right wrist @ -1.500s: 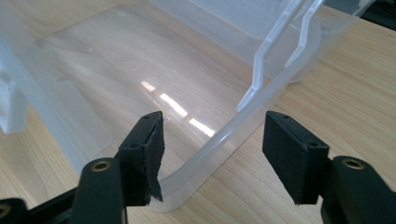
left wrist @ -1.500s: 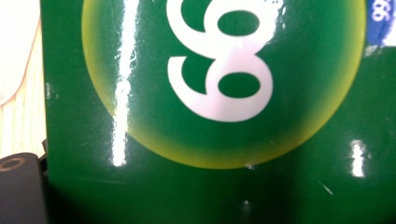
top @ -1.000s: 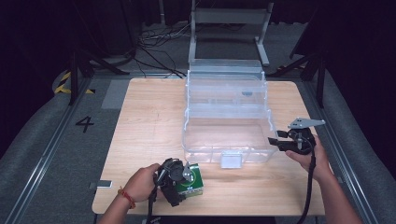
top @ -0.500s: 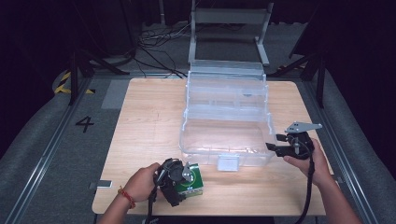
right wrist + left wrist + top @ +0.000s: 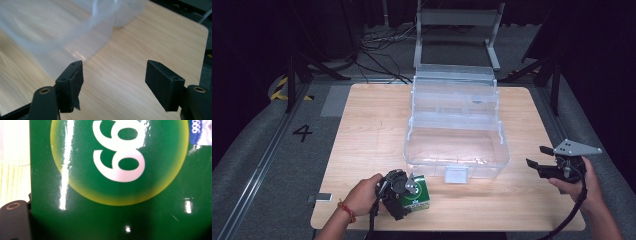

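Note:
A green box [image 5: 418, 195] with white "999" print [image 5: 112, 182] lies near the table's front edge. My left gripper [image 5: 401, 194] is shut on it, with one black jaw pressed against the box's left side in the left gripper view. A clear plastic tiered box [image 5: 455, 159] stands open in the middle of the wooden table [image 5: 362, 145]. My right gripper [image 5: 535, 156] is held above the table to the right of the clear box, apart from it. It is open [image 5: 115, 82], with nothing but bare wood between its pads [image 5: 76, 80], and the clear box's wall [image 5: 62, 32] lies ahead on its left.
A small white latch plate [image 5: 456, 175] is on the clear box's front. A grey metal stand [image 5: 457, 20] and cables lie on the floor behind the table. A floor mark "4" [image 5: 302, 132] is to the left. Bare wood lies left and right of the clear box.
My right gripper has drawn back from the clear box's right side, down and toward the table's right front. The left gripper and green box have stayed put.

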